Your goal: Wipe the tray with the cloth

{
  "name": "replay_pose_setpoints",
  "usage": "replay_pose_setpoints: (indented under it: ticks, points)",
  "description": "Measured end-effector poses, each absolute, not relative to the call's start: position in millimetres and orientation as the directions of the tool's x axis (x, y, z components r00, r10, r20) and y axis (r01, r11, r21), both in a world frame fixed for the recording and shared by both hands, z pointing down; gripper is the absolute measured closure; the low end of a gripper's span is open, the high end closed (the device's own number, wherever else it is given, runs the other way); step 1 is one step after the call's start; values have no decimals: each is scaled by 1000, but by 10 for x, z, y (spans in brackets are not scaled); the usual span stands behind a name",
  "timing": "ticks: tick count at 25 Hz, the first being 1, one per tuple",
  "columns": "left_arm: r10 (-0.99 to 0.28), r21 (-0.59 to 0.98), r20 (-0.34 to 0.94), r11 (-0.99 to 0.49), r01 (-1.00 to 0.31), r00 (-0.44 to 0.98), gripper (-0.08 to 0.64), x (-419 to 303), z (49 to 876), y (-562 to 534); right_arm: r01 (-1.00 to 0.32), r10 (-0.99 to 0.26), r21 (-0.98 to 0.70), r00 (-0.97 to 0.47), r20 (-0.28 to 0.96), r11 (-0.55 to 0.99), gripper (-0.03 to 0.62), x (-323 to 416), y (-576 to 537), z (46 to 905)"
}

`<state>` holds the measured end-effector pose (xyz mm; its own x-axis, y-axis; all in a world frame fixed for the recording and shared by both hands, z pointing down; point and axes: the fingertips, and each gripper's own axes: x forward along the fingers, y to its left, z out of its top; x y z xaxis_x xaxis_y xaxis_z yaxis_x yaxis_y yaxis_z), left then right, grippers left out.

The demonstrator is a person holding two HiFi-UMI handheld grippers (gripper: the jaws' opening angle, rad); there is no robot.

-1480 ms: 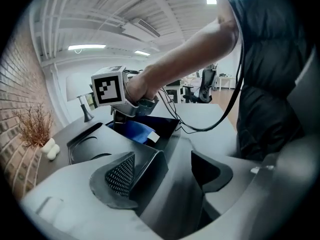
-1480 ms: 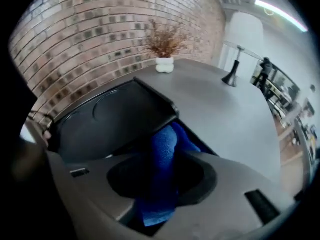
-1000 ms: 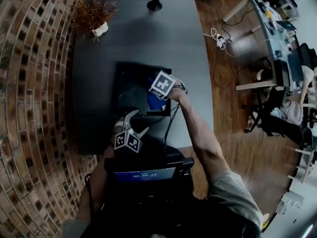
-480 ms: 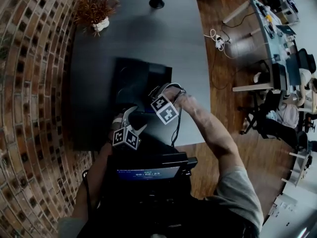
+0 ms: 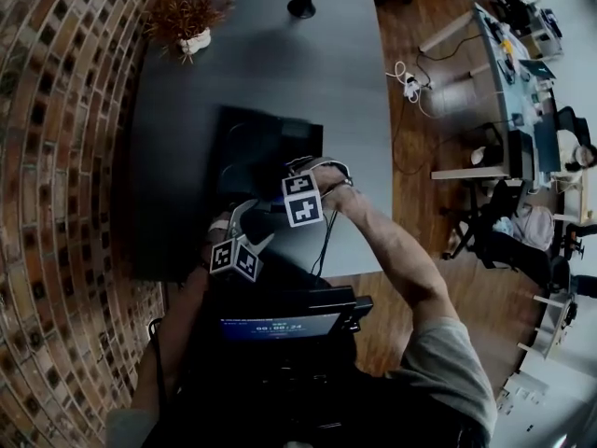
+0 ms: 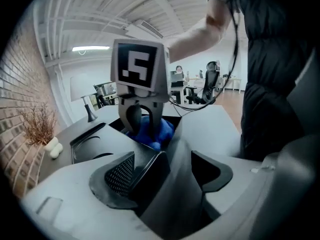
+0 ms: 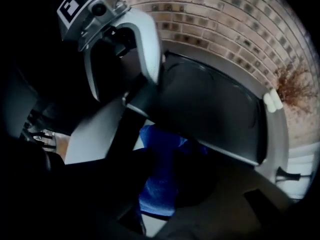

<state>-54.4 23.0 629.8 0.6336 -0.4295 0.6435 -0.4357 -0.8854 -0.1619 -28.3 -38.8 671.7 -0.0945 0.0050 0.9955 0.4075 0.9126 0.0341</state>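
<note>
A black tray (image 5: 256, 143) lies on the dark grey table (image 5: 354, 110). My right gripper (image 5: 294, 203) points down at the tray's near edge and is shut on a bunched blue cloth (image 7: 160, 184). In the left gripper view the cloth (image 6: 152, 129) bulges under the right gripper (image 6: 139, 126), below its marker cube. My left gripper (image 5: 256, 230) sits at the tray's near corner. Its jaws stand wide, with the tray's rim (image 6: 172, 154) filling the gap between them. In the right gripper view the left gripper's (image 7: 120, 79) white finger (image 7: 147, 54) comes down onto the tray (image 7: 210, 104).
A dried plant in a white pot (image 5: 187, 12) and a lamp base (image 5: 300, 6) stand at the table's far end. A brick wall (image 5: 56, 157) runs along the left. A dark device with a lit screen (image 5: 280, 325) sits just below the grippers. Wood floor (image 5: 420, 203) lies right of the table edge.
My right gripper has drawn the blue cloth from the tray's right middle back to its near edge. The left gripper has stayed at the near corner.
</note>
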Motion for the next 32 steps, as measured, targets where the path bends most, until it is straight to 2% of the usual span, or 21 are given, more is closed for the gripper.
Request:
replay_pose_setpoints:
  ticks: [4,6,9,11,14,16,17,19,21,22,24,26,28,30,32]
  points:
    - [-430,-166,648,-885,-435,628,215,-554,6302,240,571,-2,44,-74,997,820,459,-68,-127,6864]
    - [-433,-167,649,-884,-437,626,215,-559,6311,234,495,-59,71,-41,997,866,457,11,-400,6882]
    - [-431,-169,650,-885,-434,626,216,-563,6318,244,253,-192,192,-27,981,948,457,13,-1015,6896]
    - [-429,-168,650,-886,-432,627,216,-552,6313,248,138,-289,289,-14,957,947,457,25,-1404,6870]
    - [-427,-171,650,-888,-427,628,215,-551,6317,246,126,-482,477,16,876,870,457,22,-1855,6762]
    - [-428,-174,651,-888,-425,627,216,-556,6319,245,189,-527,514,18,850,836,459,-4,-1810,6790]
    - [-427,-175,651,-889,-423,628,216,-558,6318,248,215,-497,484,7,868,848,463,-16,-1681,6820]
    - [-426,-176,650,-890,-421,629,216,-558,6321,250,177,-323,326,-49,945,929,462,-75,-1338,6804]
    - [-431,-177,650,-887,-426,627,215,-572,6327,246,-45,-143,137,-172,975,990,460,-195,-1210,6693]
    - [-434,-179,650,-885,-429,624,215,-583,6329,244,-174,-101,61,-232,967,983,460,-235,-1265,6661]
    - [-440,-183,649,-882,-434,620,215,-588,6331,237,-343,-69,-40,-302,951,939,460,-250,-1452,6724]
    - [-439,-182,651,-882,-434,619,215,-569,6326,243,-433,-70,-87,-334,940,897,460,-240,-1624,6821]
    - [-433,-178,654,-885,-430,620,216,-548,6324,257,-540,-88,-105,-319,944,835,460,-188,-1748,6819]
    - [-430,-176,656,-886,-429,620,216,-541,6323,255,-630,-56,-107,-235,970,770,459,-55,-1758,6831]
    - [-431,-175,657,-885,-431,618,216,-537,6314,246,-612,-9,-52,-96,995,789,463,96,-1698,6816]
